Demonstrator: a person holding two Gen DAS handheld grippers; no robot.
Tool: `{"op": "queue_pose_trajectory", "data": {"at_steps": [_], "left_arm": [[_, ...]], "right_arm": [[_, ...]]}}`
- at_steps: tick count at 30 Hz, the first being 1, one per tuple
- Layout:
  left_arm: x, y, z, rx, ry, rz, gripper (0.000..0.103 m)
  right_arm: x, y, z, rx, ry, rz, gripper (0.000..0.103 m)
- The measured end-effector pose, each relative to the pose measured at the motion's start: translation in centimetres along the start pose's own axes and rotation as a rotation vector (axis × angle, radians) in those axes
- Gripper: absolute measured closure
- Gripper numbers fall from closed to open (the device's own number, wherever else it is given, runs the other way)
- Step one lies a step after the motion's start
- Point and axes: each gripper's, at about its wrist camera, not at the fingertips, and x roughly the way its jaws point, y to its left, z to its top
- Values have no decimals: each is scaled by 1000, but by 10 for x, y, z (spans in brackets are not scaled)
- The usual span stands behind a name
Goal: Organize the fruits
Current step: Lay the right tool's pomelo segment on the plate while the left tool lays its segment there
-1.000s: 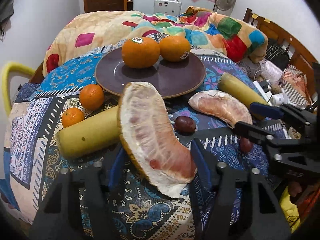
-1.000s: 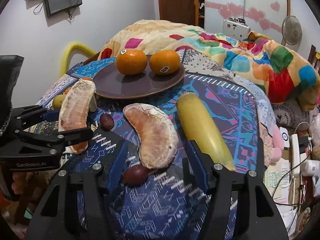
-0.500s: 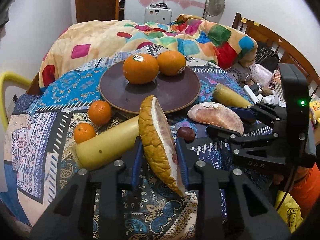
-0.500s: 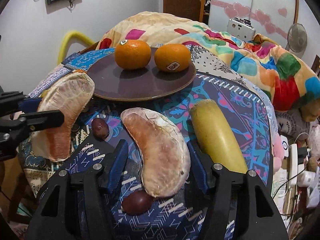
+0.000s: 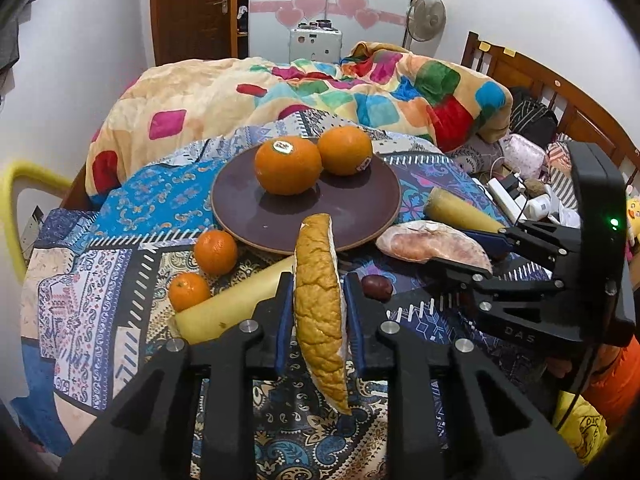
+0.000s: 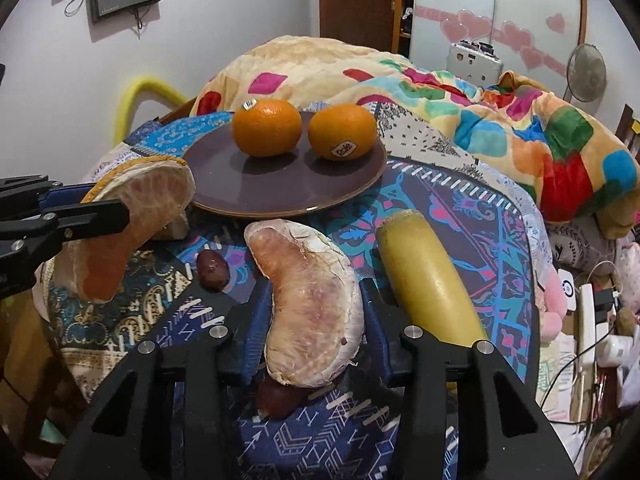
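Patterned blue cloth [image 5: 132,216] covers the table in a bedroom, where fruit lies scattered in front of a bright patchwork quilt [image 5: 360,92].

Nearest the camera, the left gripper [image 5: 318,312] is clamped on a pomelo wedge [image 5: 320,312], held upright on edge and clear of the cloth, its bumpy yellow rind facing the lens. To its right, the right gripper [image 6: 312,320] has its blue pads [image 6: 256,320] either side of a second pomelo wedge [image 6: 310,304], a pale pink peeled segment lying flat on the cloth; whether the pads press on it cannot be told. A dark red fruit [image 6: 276,398] sits under that wedge's near tip, another [image 6: 212,270] just left of it. A long yellow fruit [image 6: 428,280] lies alongside on the right.

Two small tangerines [image 5: 216,252] rest left of the plate. Beyond, the round brown plate [image 5: 340,208] holds two stickered oranges [image 5: 288,164] side by side, nearly touching.
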Motion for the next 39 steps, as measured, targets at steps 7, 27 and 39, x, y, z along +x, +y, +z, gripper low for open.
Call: {"op": "queue_pose_trajectory", "data": {"at_steps": [7, 27, 39], "left_arm": [[-14, 5, 11, -1, -39, 32, 79], [-13, 42, 63, -19, -117, 102, 79], [37, 65, 84, -46, -75, 91, 79]], "right_arm": [[-28, 2, 11, 0, -72, 7, 63], [-28, -3, 56, 17, -173, -25, 63], [12, -4, 77, 21, -142, -30, 63]]}}
